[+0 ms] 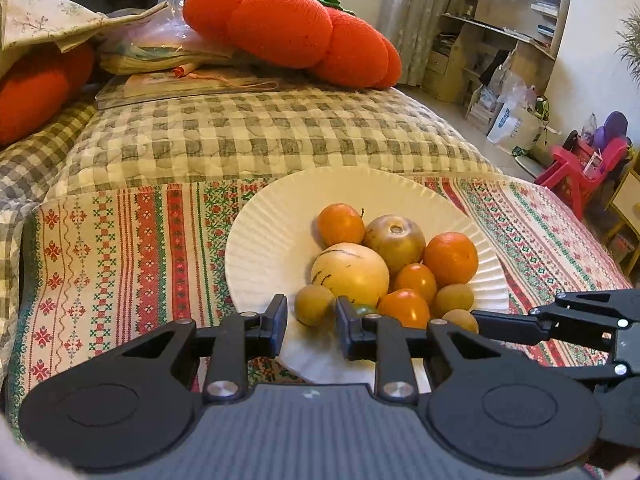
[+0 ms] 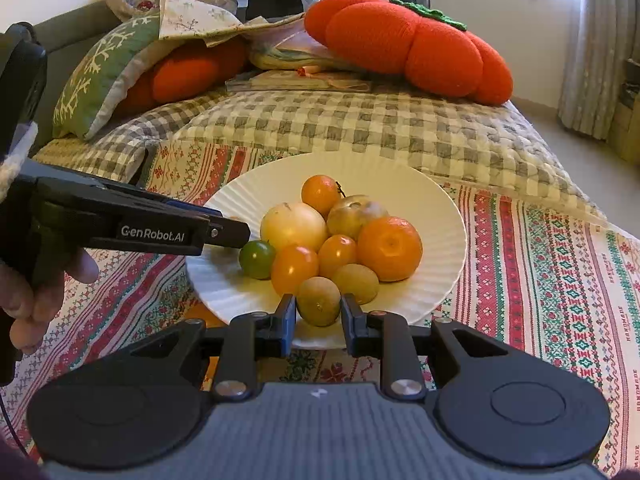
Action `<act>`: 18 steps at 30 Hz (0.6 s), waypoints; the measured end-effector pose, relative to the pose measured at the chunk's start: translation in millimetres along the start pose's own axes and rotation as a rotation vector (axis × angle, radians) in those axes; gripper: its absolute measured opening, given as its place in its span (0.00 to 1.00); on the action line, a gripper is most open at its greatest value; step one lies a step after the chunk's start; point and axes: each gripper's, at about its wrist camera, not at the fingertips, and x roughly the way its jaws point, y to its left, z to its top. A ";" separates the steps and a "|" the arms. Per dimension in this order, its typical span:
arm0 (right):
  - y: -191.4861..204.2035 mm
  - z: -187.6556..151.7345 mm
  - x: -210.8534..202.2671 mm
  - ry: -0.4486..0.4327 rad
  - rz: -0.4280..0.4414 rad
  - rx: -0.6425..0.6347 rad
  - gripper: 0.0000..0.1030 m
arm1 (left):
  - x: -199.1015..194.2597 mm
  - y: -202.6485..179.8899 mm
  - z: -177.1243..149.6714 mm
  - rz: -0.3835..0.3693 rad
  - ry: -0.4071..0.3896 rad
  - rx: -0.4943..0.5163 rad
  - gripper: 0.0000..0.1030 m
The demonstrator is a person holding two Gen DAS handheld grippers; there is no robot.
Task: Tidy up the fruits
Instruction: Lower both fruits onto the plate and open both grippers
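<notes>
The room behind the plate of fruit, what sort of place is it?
Most likely a lived-in home, a living room or bedroom: a checked quilt with a pumpkin-shaped cushion on it, curtains at a window, and cluttered wooden shelves.

A bed [image 1: 280, 136] under a grey checked quilt carries everything. On its near part lies a patterned red-and-green cloth [image 2: 560, 264]; a white plate [image 2: 400, 184] rests on that cloth. Behind the plate sits an orange pumpkin cushion [image 2: 420, 48].

Ribbed white paper plate [image 2: 420, 208] on embroidered cloth [image 2: 540, 264]; glossy smooth tomatoes [image 2: 294, 266].
</notes>
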 end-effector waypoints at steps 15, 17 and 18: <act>-0.7 2.1 -8.3 -0.006 -0.006 0.007 0.32 | -13.0 -5.6 -1.8 0.015 -0.022 0.007 0.30; -0.9 2.8 -10.8 -0.009 -0.008 0.011 0.37 | -17.1 -7.4 -2.6 0.029 -0.025 0.004 0.36; -1.1 3.2 -12.9 -0.012 -0.010 0.016 0.41 | -19.6 -8.1 -3.4 0.033 -0.028 -0.001 0.38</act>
